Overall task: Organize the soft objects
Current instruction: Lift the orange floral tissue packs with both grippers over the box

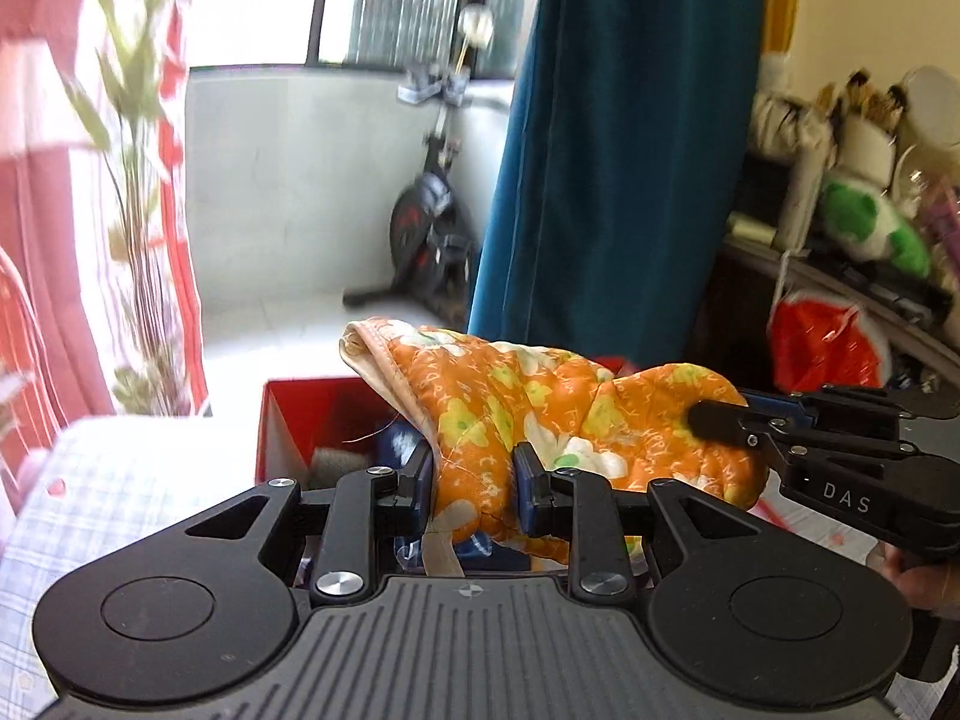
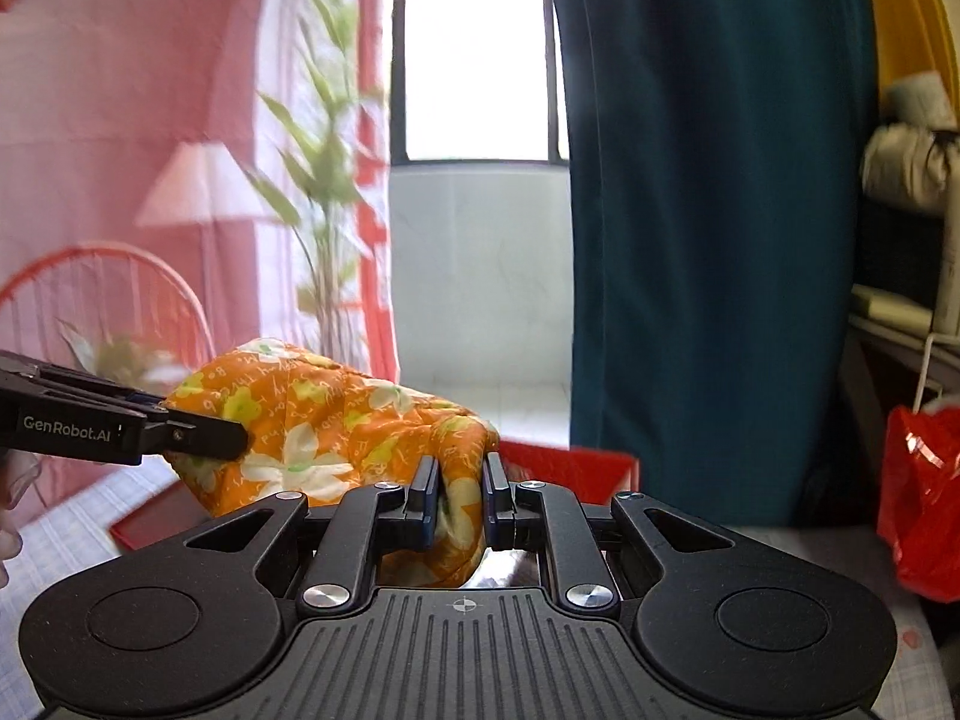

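Orange quilted cloth with yellow and white flowers [image 1: 516, 414] is what I've got right now, bunched up and held in the air between both my tongs, just above the red box [image 1: 300, 420]. My left tongs [image 1: 474, 480] are clenched on a thick fold near the middle of it, and my right tongs [image 2: 459, 498] are pinched tight on a wad at the other end (you can see each pair poking into the other camera's view from the side).

Handling-wise I'd guess it's light and totally floppy. It's padded, so it squashes under the pads instead of slipping, but anything not held just sags. A cream edge strip [image 1: 444, 552] dangles below my left grip already. Grabbing a thick fold like this seems the safest place to hold; a single thin edge would probably pull out.

The box looks like it already has some stuff inside, though it's too blurry to say what.

Underneath is a table with a pale checked cover [image 1: 108, 504]. Room's pretty busy: teal curtain [image 1: 630, 150], a pink patterned one [image 2: 120, 90] with a leafy plant [image 2: 324, 180], an exercise bike [image 1: 429, 228] out on the bright tiled balcony, a cluttered shelf [image 1: 840, 276] with a green plush [image 1: 864, 222], and a red plastic bag [image 2: 924, 492].
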The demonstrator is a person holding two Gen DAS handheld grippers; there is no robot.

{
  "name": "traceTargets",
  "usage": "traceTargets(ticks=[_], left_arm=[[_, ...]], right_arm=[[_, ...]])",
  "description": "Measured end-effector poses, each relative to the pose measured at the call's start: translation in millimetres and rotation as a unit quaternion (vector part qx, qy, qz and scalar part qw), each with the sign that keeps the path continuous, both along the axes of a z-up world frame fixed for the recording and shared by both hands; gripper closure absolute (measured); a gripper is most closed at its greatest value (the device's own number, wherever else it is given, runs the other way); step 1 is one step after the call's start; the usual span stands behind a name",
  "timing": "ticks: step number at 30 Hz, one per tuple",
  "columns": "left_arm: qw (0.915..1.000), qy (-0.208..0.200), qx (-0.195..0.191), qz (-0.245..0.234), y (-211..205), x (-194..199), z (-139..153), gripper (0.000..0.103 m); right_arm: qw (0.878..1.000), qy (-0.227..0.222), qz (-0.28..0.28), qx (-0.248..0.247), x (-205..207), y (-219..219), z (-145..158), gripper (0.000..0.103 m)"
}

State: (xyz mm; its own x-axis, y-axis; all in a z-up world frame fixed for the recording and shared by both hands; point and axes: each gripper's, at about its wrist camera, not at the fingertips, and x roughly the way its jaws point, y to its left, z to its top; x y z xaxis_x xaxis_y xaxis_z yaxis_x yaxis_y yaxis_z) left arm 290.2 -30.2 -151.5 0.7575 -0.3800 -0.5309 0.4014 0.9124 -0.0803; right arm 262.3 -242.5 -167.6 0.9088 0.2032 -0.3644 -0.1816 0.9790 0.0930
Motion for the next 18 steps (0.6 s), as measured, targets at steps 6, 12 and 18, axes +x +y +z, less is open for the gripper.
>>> traceTargets(ticks=[6, 12, 18], left_arm=[[0.9971, 0.067, 0.035, 0.003, -11.5, 36.7, -29.1, 0.074], [0.9941, 0.089, 0.063, 0.000, -16.9, 52.3, -45.9, 0.074], [0.9897, 0.111, 0.091, -0.004, -23.5, 62.8, -59.2, 0.074]], right_arm=[[0.996, 0.083, -0.007, 0.010, 40.3, 6.6, -34.2, 0.090], [0.991, 0.131, -0.009, -0.009, 63.5, 11.9, -54.9, 0.090], [0.987, 0.161, -0.009, -0.020, 75.0, 14.3, -63.5, 0.089]])
